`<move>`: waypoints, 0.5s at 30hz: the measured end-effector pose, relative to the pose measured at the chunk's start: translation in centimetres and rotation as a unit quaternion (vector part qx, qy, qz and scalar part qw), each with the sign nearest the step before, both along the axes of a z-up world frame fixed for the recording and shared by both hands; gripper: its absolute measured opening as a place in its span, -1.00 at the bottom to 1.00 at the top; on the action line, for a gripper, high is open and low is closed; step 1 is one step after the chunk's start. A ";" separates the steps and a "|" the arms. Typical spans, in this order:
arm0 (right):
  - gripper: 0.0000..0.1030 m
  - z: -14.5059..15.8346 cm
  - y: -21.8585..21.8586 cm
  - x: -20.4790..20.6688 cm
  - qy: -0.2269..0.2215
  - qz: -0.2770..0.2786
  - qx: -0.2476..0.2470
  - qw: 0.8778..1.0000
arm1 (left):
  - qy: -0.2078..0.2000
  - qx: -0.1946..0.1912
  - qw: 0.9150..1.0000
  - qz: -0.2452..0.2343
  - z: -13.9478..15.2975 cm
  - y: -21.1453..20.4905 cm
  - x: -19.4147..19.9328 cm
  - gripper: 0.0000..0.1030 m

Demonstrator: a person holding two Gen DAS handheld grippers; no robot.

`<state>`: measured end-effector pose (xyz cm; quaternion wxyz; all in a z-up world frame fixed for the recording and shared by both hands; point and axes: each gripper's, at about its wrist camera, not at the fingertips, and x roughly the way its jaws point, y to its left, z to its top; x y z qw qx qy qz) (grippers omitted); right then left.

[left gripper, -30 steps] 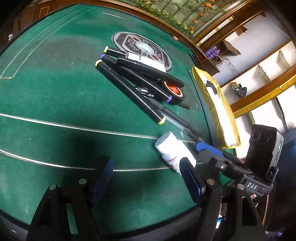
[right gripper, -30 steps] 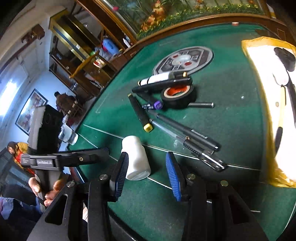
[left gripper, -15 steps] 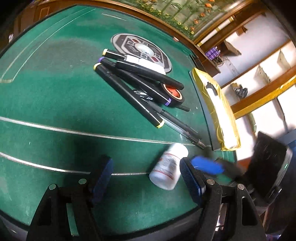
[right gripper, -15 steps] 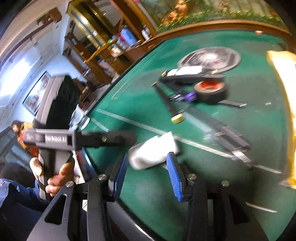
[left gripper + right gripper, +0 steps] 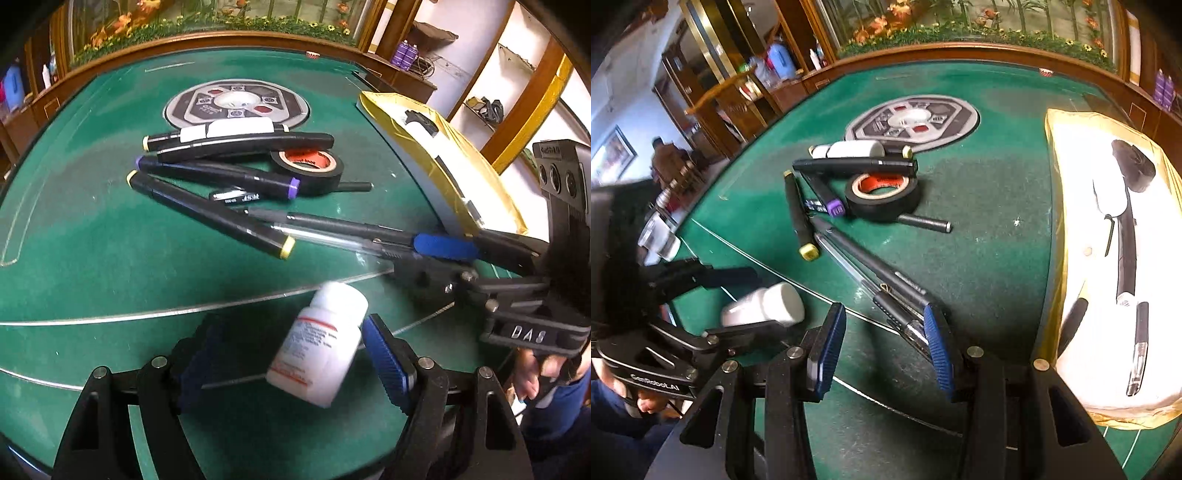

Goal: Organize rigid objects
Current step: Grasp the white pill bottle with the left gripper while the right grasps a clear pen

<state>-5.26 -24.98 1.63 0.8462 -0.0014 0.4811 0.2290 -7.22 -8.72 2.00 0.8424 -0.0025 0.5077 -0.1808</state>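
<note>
1. Green felt covers the worktop (image 5: 92, 236), with a wooden rail around it and shelves and a flower mural behind; the far room is too warped to read.
2. A white pill bottle (image 5: 321, 343) lies on its side near the front edge, blurred, its red-edged label unreadable.
3. The left claw (image 5: 291, 362) brackets that bottle with its jaws wide and opening; the right blue pad sits just beside the bottle, the left pad is smeared dark, and I cannot see either one pressing.
4. The right claw (image 5: 882, 347) stands at a middling gap with bare felt between its pads; the right pad (image 5: 938, 347) covers the near ends of a clear pen (image 5: 864, 277) and a dark pen (image 5: 882, 273), so whether it touches them is unclear.
5. Farther back, markers (image 5: 207, 214) lie heaped against a roll of black tape (image 5: 310, 170), which hides part of another pen.
6. A gold-edged tray (image 5: 1052, 229) at the right holds more pens, washed out by glare and cut off by the frame.
</note>
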 end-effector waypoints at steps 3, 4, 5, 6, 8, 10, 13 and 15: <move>-0.17 -0.3 0.3 -0.3 -0.001 0.007 -0.022 1.000 | -0.023 0.037 0.999 -0.002 -0.2 -0.4 -0.2 0.20; -0.17 -0.4 0.5 -0.4 0.005 0.013 -0.025 1.000 | -0.030 0.051 0.998 -0.005 -0.2 -0.6 -0.3 0.15; -0.18 -0.5 0.7 -0.8 0.002 0.021 -0.027 0.999 | -0.036 0.061 0.997 -0.008 -0.3 -0.6 -0.5 0.07; -0.22 -0.6 1.1 -1.1 0.001 0.032 -0.029 0.999 | -0.039 0.062 0.997 -0.008 -0.3 -0.4 -0.6 0.04; -0.33 -0.7 1.8 -1.6 0.001 0.051 -0.028 0.998 | -0.040 0.058 0.997 -0.008 -0.3 0.0 -0.7 0.04; -0.33 -0.7 2.4 -1.5 -0.007 0.052 -0.037 0.998 | -0.041 0.055 0.998 -0.009 -0.3 0.1 -0.7 0.04; -0.65 -0.8 3.1 -1.3 -0.027 0.052 -0.056 0.997 | -0.043 0.058 0.997 -0.006 -0.3 0.1 -0.8 0.04; -0.79 -0.9 3.7 -1.8 -0.038 0.063 -0.074 0.995 | -0.048 0.059 0.997 -0.005 -0.3 0.0 -0.9 0.00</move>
